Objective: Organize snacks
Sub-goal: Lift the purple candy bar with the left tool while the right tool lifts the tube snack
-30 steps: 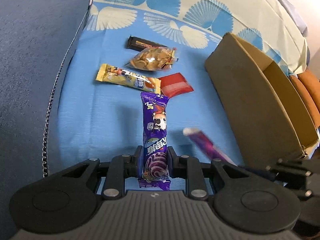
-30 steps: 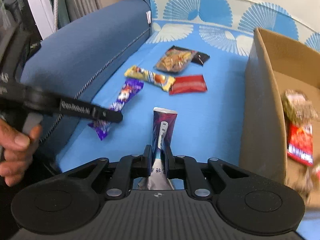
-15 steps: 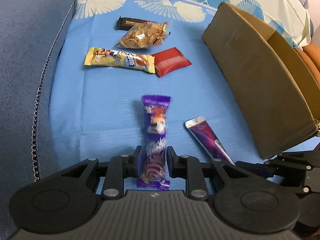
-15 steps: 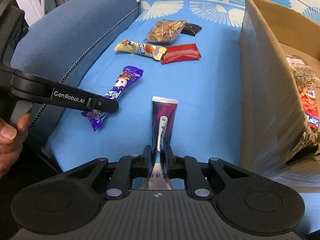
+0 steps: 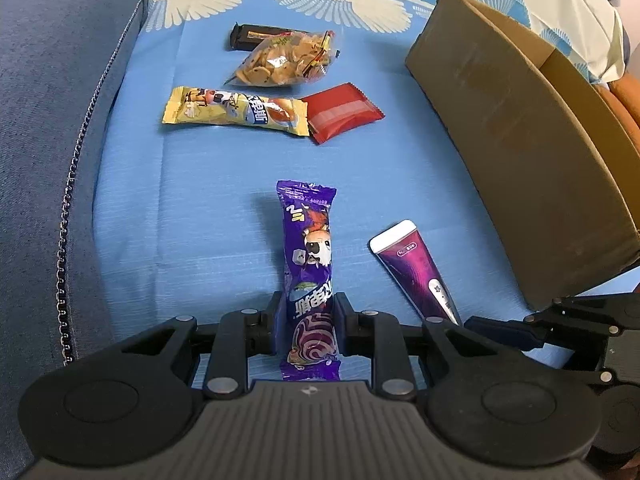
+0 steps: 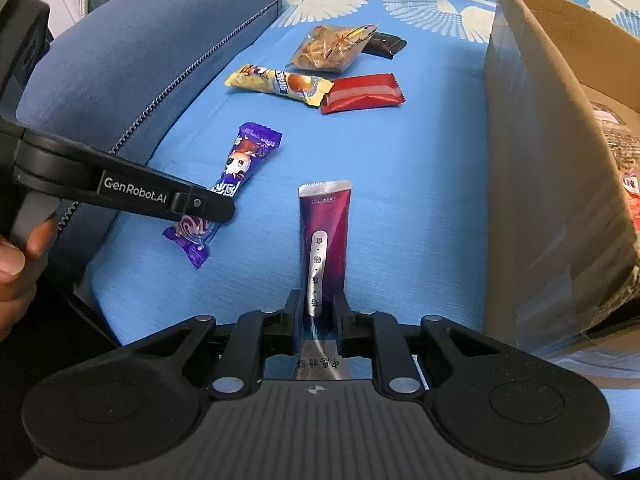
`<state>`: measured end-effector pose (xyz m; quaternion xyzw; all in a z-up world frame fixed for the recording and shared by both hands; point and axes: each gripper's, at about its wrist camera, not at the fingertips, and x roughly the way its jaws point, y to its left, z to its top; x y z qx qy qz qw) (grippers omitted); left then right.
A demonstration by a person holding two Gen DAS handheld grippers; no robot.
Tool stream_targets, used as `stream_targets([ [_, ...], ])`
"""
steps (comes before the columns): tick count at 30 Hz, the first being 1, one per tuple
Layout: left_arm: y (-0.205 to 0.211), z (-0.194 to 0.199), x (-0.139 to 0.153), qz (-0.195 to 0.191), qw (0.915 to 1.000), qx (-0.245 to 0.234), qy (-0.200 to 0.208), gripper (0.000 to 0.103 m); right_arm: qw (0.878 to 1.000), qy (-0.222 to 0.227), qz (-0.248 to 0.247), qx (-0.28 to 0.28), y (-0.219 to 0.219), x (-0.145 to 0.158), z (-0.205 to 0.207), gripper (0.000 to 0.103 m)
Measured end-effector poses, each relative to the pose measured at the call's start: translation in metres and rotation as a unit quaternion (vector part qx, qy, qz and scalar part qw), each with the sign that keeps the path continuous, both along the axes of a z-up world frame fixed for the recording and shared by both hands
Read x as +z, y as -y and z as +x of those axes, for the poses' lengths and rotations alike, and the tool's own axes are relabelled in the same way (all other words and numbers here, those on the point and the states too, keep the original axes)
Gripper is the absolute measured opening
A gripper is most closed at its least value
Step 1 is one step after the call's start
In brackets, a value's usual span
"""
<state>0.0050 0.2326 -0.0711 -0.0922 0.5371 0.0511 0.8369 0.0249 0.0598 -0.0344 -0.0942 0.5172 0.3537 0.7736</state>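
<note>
Left gripper [image 5: 307,322] clamped purple snack bar [image 5: 310,264]. Right gripper [image 6: 317,312] just easing open, purple tube [image 6: 325,236] between jaws, barely touched. Cardboard box [image 6: 540,152] right; yellow bar [image 6: 280,84] far.

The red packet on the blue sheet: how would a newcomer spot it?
Left of the cardboard box, four snacks cluster on the blue sheet. The red packet lies nearest the box, touching the yellow bar. It alone is plain glossy red, without pictures.

right gripper [image 6: 316,320]: jaws just opening around the maroon tube [image 6: 325,240]; gaps show beside it.
maroon tube: now flat on the blue cover [image 6: 400,220], lower centre.
</note>
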Motion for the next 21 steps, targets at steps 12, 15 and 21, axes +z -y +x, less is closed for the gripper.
stream_targets([
  [12, 0.0009, 0.0016, -0.0013, 0.006, 1.0000, -0.001, -0.005, 0.026, 1.000, 0.022, 0.015, -0.012, 0.0046, 0.0071, 0.0028, 0.011],
  [15, 0.0013, 0.0019, -0.0015, 0.007, 1.0000, -0.001, -0.006, 0.026, 1.000, 0.019, 0.014, -0.019, 0.0071, 0.0058, 0.0064, 0.011],
  [21, 0.0017, 0.0023, -0.0022, 0.009, 0.9999, 0.000, -0.007, 0.027, 1.000, 0.010, 0.006, -0.018, 0.0055, 0.0013, 0.0080, 0.012],
])
